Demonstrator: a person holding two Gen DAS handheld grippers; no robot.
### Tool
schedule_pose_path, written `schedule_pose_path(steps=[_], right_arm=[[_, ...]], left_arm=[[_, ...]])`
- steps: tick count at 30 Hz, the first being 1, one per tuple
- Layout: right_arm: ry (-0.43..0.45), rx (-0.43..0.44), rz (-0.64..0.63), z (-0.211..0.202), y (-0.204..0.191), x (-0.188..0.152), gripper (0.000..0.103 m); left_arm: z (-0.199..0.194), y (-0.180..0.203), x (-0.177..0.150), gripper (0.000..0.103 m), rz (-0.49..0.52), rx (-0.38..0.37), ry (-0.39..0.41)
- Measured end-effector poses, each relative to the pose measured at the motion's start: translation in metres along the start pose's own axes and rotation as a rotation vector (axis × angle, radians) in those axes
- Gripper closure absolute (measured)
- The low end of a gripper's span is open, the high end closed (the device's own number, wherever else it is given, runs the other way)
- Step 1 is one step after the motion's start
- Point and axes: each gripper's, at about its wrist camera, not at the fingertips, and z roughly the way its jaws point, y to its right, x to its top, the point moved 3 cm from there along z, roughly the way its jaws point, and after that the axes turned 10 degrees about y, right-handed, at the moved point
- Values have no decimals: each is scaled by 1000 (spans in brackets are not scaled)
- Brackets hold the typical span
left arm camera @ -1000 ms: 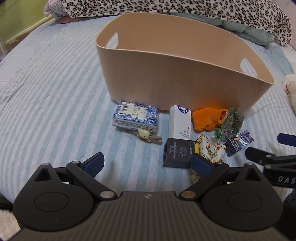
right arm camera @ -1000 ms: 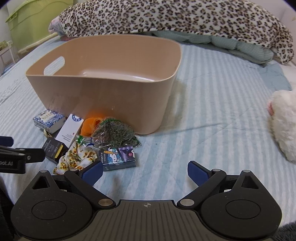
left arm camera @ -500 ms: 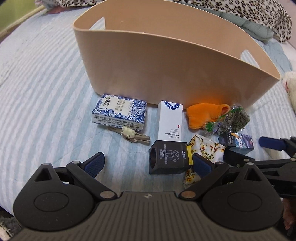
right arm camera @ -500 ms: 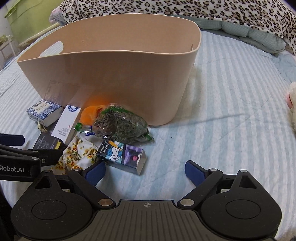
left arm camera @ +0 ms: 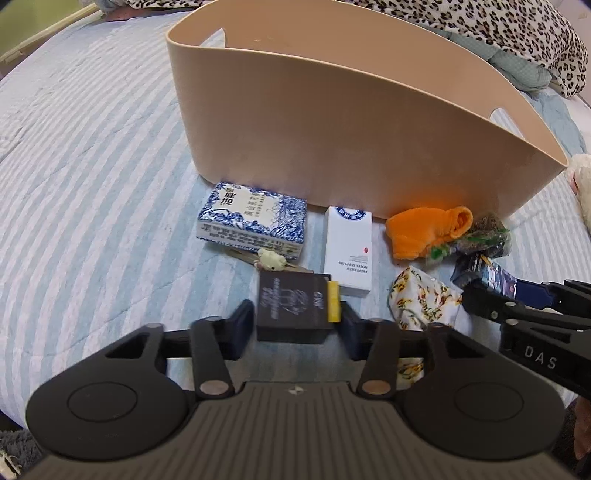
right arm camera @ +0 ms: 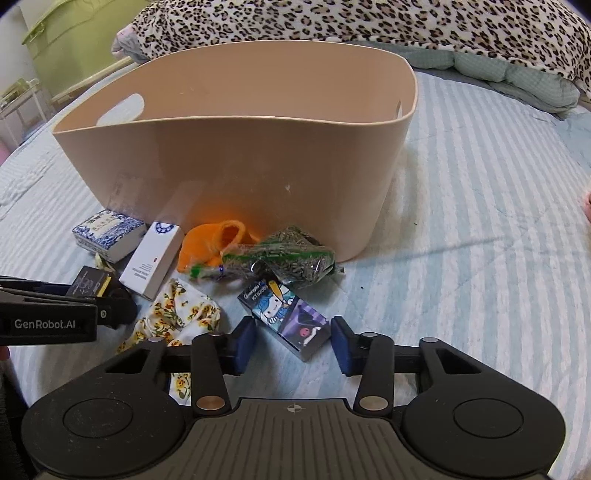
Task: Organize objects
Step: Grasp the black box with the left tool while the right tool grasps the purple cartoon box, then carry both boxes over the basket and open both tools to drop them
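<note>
A tan basket (left arm camera: 343,122) stands on the striped bed, also in the right wrist view (right arm camera: 236,162). Small things lie in front of it. My left gripper (left arm camera: 297,328) has its pads on both sides of a black box (left arm camera: 291,306) with a yellow end; the pads look about touching it. My right gripper (right arm camera: 293,341) straddles a cartoon card box (right arm camera: 284,314), with small gaps to the pads. A blue-white box (left arm camera: 253,219), a white box (left arm camera: 349,251), an orange cloth (left arm camera: 424,230), a flowered cloth (left arm camera: 424,299) and a bag of dried herbs (right arm camera: 284,254) lie around.
A small cream charm (left arm camera: 271,260) lies by the blue-white box. A leopard blanket (right arm camera: 369,22) lies behind the basket. A white plush toy (left arm camera: 581,184) is at the right edge. A green bin (right arm camera: 70,40) stands left of the bed.
Both grippers moved forward and down and narrowed. The left one now has the black box between its pads, the right one the cartoon card box.
</note>
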Motion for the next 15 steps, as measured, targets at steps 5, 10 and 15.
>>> schedule_pose_path(steps=[5, 10, 15], right_arm=[[8, 17, -7, -5, 0, -4, 74], [12, 25, -19, -12, -2, -7, 79], [27, 23, -33, -20, -4, -7, 80]], left_arm=[[-8, -3, -4, 56, 5, -5, 7], [-22, -7, -9, 56, 5, -1, 20], [-37, -16, -12, 56, -1, 8, 36]])
